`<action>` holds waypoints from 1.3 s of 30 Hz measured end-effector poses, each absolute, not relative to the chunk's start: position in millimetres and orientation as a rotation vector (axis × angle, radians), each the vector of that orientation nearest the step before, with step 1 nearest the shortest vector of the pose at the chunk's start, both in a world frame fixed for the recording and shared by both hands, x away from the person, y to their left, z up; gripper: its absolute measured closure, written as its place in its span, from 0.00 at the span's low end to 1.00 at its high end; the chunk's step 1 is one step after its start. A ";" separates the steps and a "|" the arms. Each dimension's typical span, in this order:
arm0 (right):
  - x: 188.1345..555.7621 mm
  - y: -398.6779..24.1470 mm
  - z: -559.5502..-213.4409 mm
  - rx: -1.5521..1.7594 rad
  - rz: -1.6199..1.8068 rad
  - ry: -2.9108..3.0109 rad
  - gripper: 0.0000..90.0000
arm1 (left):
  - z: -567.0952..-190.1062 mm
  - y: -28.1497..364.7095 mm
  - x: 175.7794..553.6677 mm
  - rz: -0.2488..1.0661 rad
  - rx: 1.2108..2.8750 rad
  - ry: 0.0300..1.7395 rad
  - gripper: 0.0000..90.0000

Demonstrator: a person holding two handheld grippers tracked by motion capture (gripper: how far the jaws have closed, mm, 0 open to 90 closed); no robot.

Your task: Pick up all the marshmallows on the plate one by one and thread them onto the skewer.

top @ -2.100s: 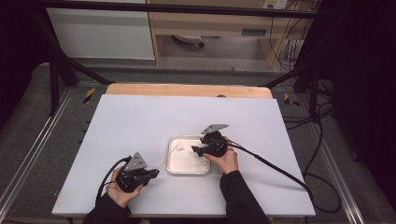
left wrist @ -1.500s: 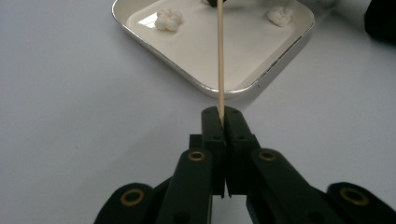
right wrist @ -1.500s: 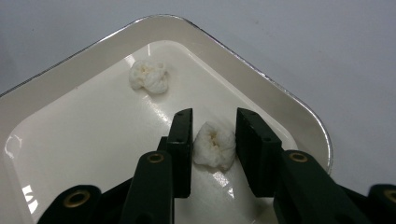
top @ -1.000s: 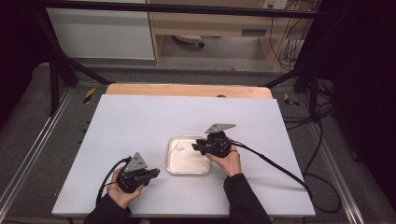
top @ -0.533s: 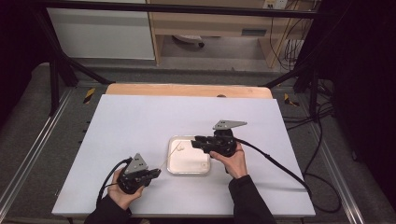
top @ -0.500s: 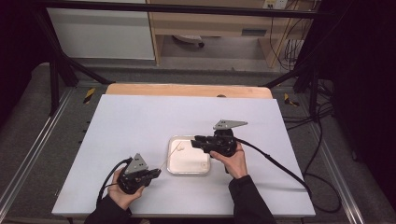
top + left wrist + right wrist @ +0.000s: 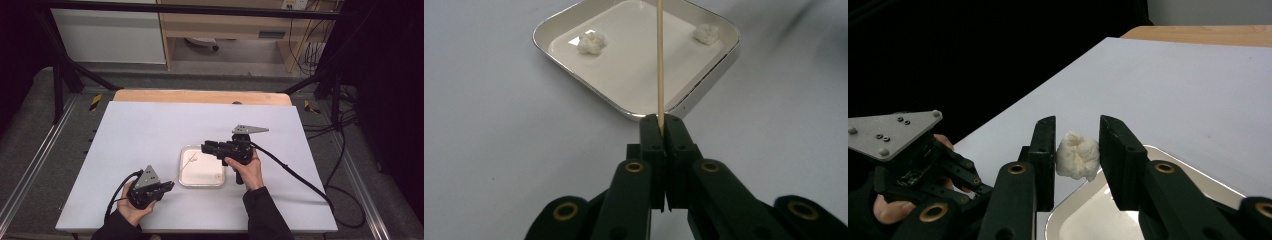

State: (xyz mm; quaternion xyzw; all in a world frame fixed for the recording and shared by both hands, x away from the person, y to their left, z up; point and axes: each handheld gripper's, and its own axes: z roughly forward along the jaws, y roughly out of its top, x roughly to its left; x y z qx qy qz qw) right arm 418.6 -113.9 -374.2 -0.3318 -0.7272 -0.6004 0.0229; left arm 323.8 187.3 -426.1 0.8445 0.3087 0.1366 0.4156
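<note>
**Threading a marshmallow onto a skewer**

Pinching the thin skewer (image 7: 659, 55) tight, the left gripper (image 7: 167, 186) aims it over the tray (image 7: 569, 30), where two marshmallows (image 7: 591, 42) lie. Further right, the right gripper (image 7: 1076, 145) clamps a marshmallow (image 7: 1077, 155) above the tray — squeeze harder and it deforms; push off-centre and the skewer bends or slips.

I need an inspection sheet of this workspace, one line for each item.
Surface: white table top, wooden edge at the far side.
Job's things: white square tray with two white pieces; wooden skewer; one white piece.
Clutter: nothing seen.
Grippers: left gripper shut on the skewer; right gripper shut on the white piece, above the tray.
Cables: black cable trails from the right gripper.
Surroundings: dark frame, cabinet behind.
</note>
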 end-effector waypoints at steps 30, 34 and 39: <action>418.8 -103.9 -385.1 -0.991 -1.839 -2.187 0.79 | -426.1 184.0 321.9 0.340 2.130 0.741 0.99; 418.2 -104.0 -385.2 -0.988 -1.842 -2.189 0.83 | -426.6 182.8 321.7 0.338 2.138 0.732 0.99; 418.3 -105.4 -383.0 -0.994 -1.855 -2.183 0.84 | -425.5 184.3 321.4 0.341 2.128 0.732 0.99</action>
